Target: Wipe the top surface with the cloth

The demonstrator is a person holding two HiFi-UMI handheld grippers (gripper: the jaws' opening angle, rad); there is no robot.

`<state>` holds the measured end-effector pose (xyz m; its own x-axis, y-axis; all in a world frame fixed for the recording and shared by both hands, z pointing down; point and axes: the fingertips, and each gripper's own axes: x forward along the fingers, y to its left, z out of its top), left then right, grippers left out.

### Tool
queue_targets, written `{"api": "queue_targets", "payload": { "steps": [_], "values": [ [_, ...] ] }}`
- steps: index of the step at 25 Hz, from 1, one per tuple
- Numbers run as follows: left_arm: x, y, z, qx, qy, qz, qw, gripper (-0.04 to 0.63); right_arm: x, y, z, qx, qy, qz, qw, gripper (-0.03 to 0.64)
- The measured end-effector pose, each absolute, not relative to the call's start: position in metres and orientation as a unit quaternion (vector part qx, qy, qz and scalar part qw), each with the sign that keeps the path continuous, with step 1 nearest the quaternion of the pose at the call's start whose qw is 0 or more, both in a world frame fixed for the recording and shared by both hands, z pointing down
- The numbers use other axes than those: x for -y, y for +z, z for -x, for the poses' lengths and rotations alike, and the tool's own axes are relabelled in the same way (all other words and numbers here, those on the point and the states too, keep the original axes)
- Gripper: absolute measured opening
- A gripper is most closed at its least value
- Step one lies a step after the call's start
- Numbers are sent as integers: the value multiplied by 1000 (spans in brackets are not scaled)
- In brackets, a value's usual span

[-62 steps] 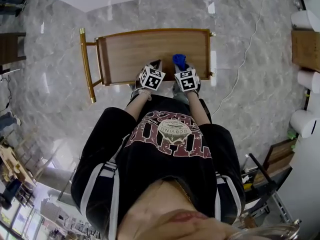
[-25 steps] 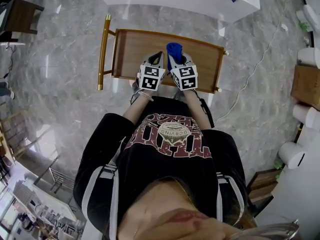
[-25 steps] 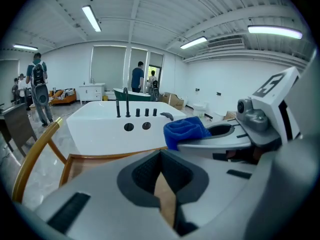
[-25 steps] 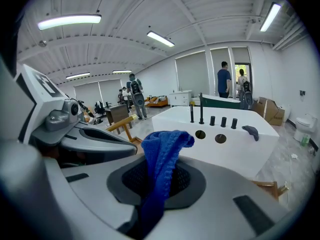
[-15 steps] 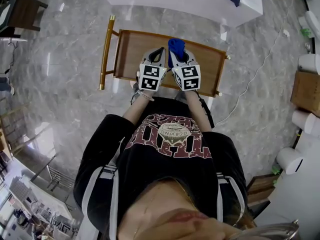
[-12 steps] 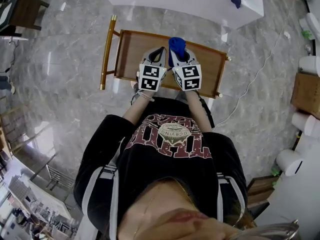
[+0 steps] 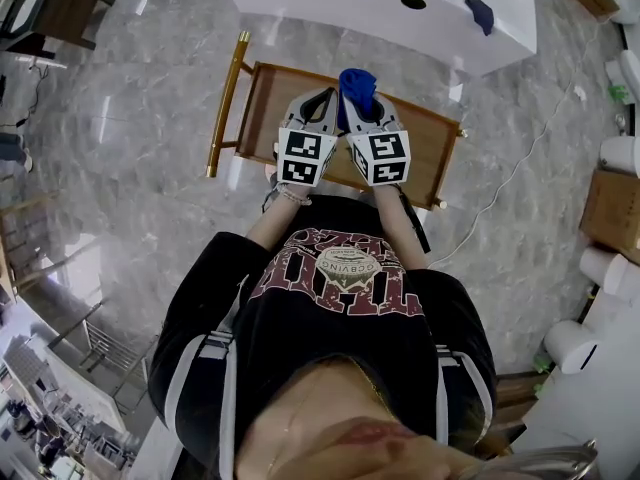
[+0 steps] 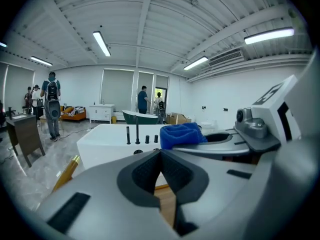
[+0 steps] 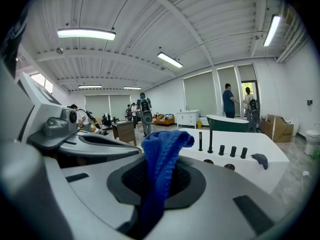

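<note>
The right hand-held gripper (image 7: 362, 103), clenched on the blue cloth (image 7: 357, 81), hovers over the tabletop (image 7: 270, 108) beside the closed, empty left hand-held gripper (image 7: 322, 103); pressing down likely comes next.

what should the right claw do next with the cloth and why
Probably tip the right claw down and lower it until the blue terry cloth it clamps meets the gold-framed brown wooden tabletop. Its view looks level across the room, so the cloth seems held off the wood.
</note>
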<state>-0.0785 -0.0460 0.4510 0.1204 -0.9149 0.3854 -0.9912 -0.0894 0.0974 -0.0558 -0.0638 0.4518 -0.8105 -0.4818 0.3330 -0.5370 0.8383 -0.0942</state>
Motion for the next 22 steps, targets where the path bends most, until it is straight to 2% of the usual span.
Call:
{"api": "queue_targets", "payload": {
  "steps": [22],
  "values": [
    [36, 416, 104, 684, 106, -710, 127, 46, 50, 428, 89, 962, 70, -227, 133, 55]
  ]
}}
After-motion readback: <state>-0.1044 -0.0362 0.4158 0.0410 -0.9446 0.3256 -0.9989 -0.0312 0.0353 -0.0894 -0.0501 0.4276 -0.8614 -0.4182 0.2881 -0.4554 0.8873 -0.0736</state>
